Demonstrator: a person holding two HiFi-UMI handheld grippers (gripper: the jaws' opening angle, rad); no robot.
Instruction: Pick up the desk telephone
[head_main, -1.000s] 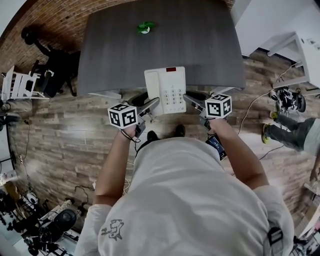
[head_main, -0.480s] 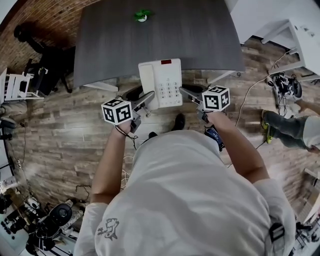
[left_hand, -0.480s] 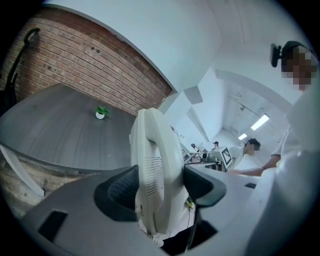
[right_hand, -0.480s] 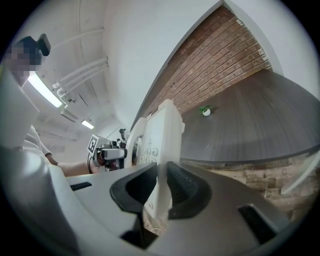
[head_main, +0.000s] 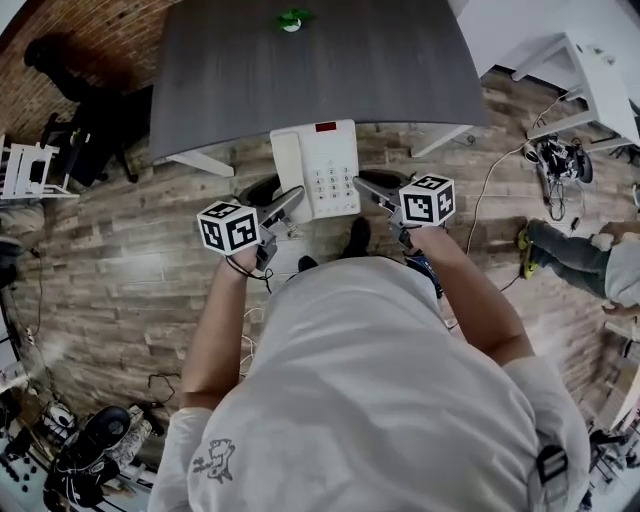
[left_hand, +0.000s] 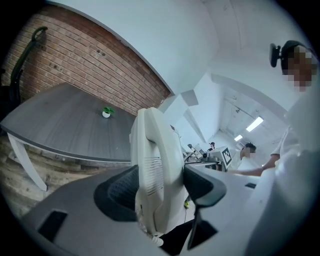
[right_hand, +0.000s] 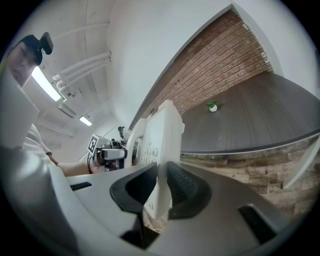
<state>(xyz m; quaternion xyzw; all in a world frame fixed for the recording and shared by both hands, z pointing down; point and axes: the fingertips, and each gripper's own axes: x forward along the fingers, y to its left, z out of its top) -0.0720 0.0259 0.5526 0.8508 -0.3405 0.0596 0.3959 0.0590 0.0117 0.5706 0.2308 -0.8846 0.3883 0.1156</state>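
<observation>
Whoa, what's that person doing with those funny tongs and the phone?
The person is holding a white telephone up with two tongs, one in each hand. The left tongs pinch the side with the handset, and the right tongs pinch the side by the buttons. The telephone is off the grey table and hangs in the air at its near edge, above the wooden floor. A small green thing sits at the table's far end.

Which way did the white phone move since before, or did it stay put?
Yes, it moved. The desk telephone has come back toward the person, away from the gray table. Now most of it hangs over the floor.
</observation>
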